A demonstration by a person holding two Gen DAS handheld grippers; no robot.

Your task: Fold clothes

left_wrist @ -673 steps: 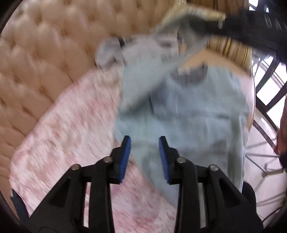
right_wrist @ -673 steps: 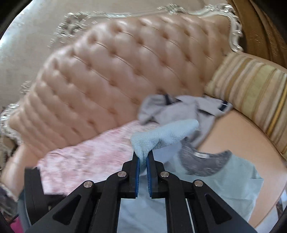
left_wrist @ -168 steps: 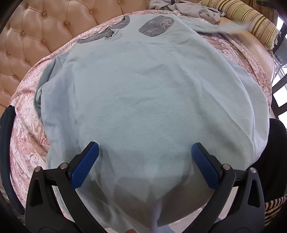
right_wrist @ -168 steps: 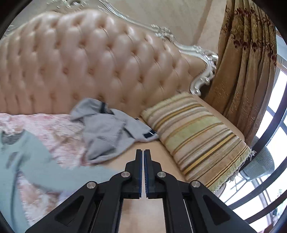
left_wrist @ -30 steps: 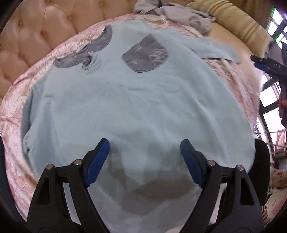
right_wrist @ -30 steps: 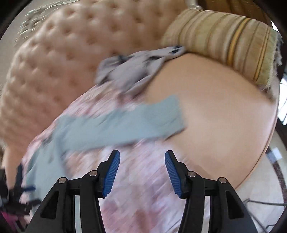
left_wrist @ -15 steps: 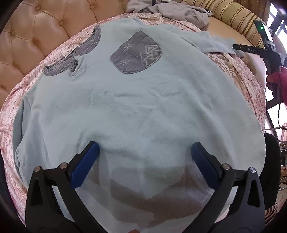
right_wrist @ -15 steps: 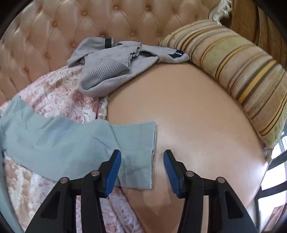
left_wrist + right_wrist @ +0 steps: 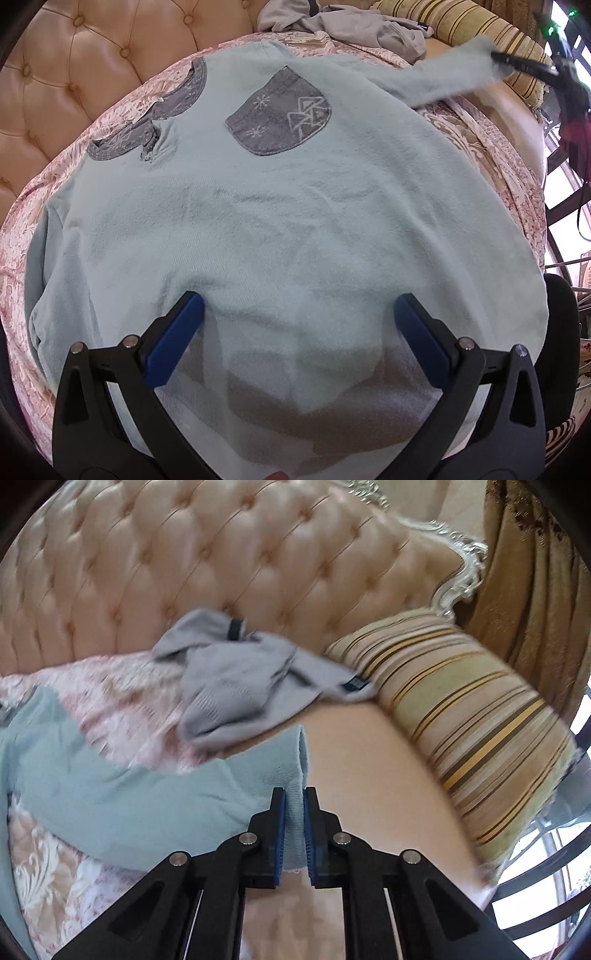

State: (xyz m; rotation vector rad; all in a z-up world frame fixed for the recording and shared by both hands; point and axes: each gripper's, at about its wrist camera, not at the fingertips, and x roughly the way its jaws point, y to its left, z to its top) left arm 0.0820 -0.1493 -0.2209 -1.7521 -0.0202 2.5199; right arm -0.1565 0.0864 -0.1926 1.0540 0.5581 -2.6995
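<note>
A light blue sweatshirt (image 9: 280, 221) with a grey chest pocket (image 9: 284, 110) and grey collar lies spread flat on a pink patterned throw on the sofa. My left gripper (image 9: 295, 332) is wide open, hovering over the shirt's lower body. My right gripper (image 9: 294, 834) is shut on the cuff of the shirt's sleeve (image 9: 147, 797), lifting it off the seat. The lifted sleeve (image 9: 443, 81) and the right gripper also show in the left wrist view, at the upper right.
A crumpled grey garment (image 9: 240, 686) lies against the tufted sofa back (image 9: 221, 572). A striped bolster pillow (image 9: 461, 709) sits at the right end. The pink throw (image 9: 491, 155) covers the seat; bare leather (image 9: 369, 775) shows beside it. Windows and curtain are at right.
My right gripper has closed on the sleeve cuff and raised it from the seat. My left gripper stays open over the shirt's body.
</note>
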